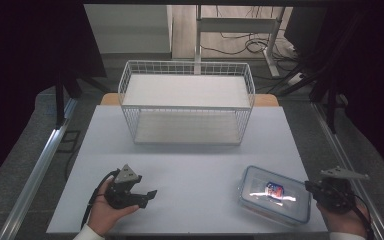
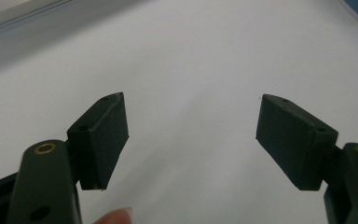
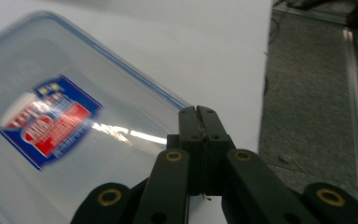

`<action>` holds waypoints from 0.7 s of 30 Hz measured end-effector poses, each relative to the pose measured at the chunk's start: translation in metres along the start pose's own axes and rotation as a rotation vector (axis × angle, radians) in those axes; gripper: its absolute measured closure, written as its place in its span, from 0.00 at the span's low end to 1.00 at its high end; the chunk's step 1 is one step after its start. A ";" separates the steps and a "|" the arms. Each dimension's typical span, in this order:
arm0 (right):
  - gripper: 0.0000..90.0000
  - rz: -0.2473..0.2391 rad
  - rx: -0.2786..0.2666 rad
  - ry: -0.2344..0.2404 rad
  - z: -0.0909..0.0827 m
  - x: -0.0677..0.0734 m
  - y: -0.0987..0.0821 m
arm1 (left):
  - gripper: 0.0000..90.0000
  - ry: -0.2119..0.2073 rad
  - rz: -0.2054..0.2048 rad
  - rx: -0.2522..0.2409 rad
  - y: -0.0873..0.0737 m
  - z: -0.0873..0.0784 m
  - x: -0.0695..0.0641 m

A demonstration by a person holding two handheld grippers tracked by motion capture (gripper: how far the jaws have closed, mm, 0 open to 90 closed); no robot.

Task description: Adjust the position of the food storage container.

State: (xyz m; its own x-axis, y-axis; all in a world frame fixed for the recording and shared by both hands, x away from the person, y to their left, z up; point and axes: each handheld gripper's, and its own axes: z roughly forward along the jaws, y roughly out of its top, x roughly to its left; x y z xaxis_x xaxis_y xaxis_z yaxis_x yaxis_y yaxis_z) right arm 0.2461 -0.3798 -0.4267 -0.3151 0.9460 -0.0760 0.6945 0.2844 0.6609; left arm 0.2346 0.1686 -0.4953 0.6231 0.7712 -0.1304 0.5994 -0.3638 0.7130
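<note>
Where the white table ends on the person's right, finds the right gripper with both black jaws pressed flat together and nothing between them. Confirms the same from the right gripper view: two pads face to face, no gap. Points those tips at the right end of the clear plastic food container, just beside its blue-rimmed lid edge; cannot tell whether touching it or just above it. Places the container near the table's front right corner, lying flat, lid on, set slightly askew to the table edge. Reads a blue, red and white label through the lid, blurred, lettering not legible. Catches a bright streak of reflected light across the lid.

Puts the left gripper at the front left of the table, low over the bare surface, well apart from the container, jaws aimed toward the table's middle. Finds its jaws standing apart in the left gripper view, with plain white tabletop between them and nothing gripped. Glimpses a fingertip at the bottom edge there.

Leaves the white two-tier wire rack at the table's far side, both shelves bare, well apart from both grippers.
</note>
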 end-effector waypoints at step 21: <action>0.99 0.004 0.204 -0.096 0.015 -0.008 -0.025 | 0.28 0.003 -0.003 0.002 0.000 0.001 0.000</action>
State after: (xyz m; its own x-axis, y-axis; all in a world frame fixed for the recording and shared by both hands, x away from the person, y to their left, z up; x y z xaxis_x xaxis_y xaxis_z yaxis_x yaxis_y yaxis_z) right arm 0.2411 -0.3917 -0.4541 -0.2559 0.9548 -0.1510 0.8149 0.2971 0.4976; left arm 0.2350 0.1683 -0.4962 0.6202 0.7735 -0.1306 0.6020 -0.3626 0.7114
